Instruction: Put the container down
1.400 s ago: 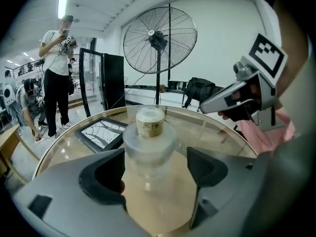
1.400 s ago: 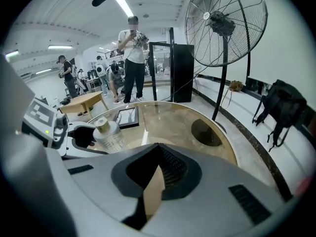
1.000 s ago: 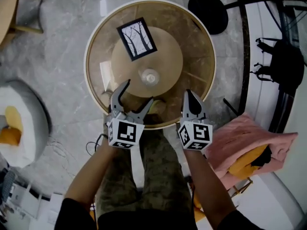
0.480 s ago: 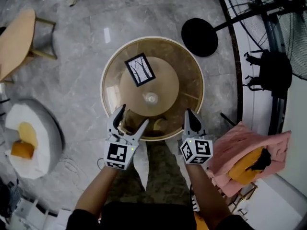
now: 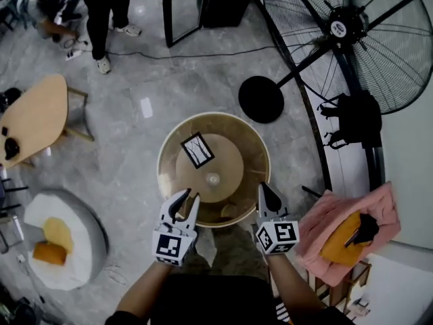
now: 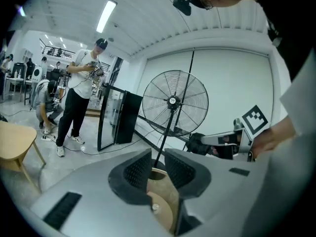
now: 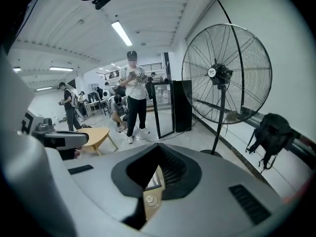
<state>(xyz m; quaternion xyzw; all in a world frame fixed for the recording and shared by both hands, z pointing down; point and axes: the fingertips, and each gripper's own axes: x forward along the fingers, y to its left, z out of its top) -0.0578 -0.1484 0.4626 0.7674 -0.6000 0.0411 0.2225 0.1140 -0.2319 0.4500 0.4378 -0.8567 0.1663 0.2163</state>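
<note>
A round glass-topped table (image 5: 166, 181) stands far below me, with a black-framed tree picture (image 5: 197, 149) on it and a small clear round thing (image 5: 213, 179) at its middle; I cannot tell if that is the container. My left gripper (image 5: 187, 202) hovers over the table's near left rim, jaws closing to a narrow gap with nothing between them. In its own view the left gripper (image 6: 157, 169) shows only the table (image 6: 165, 201) through the gap. My right gripper (image 5: 266, 193) hangs at the near right rim, fingers together and empty. The right gripper (image 7: 157, 174) frames a strip of the picture (image 7: 155, 179).
A big pedestal fan (image 5: 345, 29) with a black round base (image 5: 260, 99) stands beyond the table. A black bag (image 5: 352, 117) hangs at the right. Pink cloth (image 5: 338, 239) lies near right. A wooden side table (image 5: 34, 117) and a white cushion (image 5: 61, 239) are left. A person (image 5: 101, 12) stands at the back.
The head view has risen well away from the table, which now looks much smaller. Both grippers came up with it. The left gripper's jaws have gone from wide apart to nearly together.
</note>
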